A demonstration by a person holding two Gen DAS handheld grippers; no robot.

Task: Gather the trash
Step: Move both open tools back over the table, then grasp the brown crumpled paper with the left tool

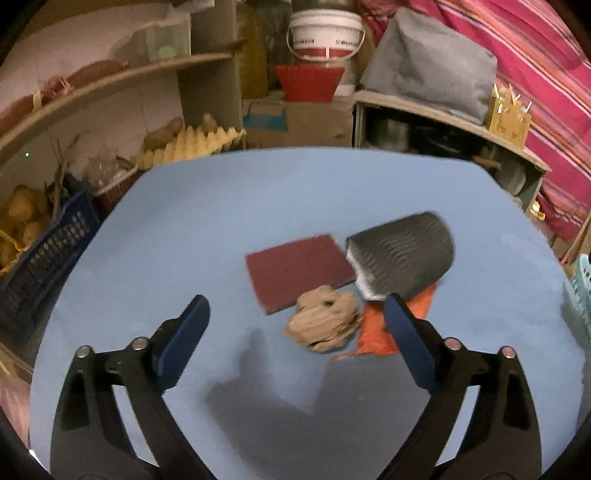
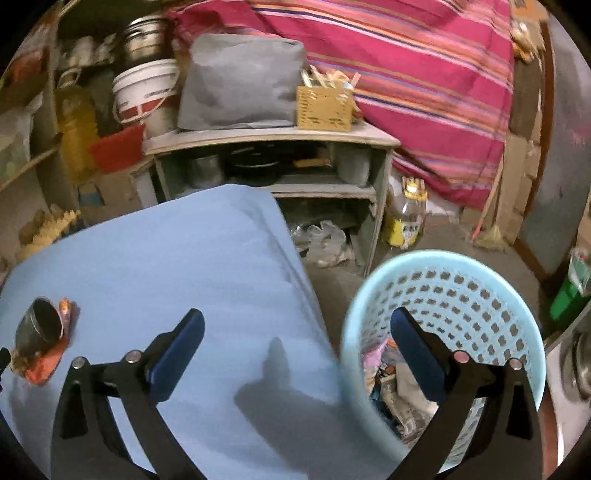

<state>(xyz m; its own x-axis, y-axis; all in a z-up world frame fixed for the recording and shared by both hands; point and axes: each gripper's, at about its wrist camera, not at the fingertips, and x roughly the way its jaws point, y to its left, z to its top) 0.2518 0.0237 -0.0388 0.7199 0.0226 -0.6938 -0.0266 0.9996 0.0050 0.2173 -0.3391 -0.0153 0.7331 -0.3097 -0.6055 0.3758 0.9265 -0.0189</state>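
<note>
Hovering your left gripper (image 1: 297, 319) with fingers apart lines up the crumpled brown paper (image 1: 323, 325), while your right gripper (image 2: 295, 334), fingers apart, waits beside the basket (image 2: 443, 266).

white bucket (image 1: 325, 31) red lettering blurred, nothing legible

Blue table (image 1: 184, 221): maroon card (image 1: 295, 269), crumpled brown paper (image 1: 323, 325), orange wrapper (image 1: 376, 332), grey cup (image 1: 402, 254).
</note>
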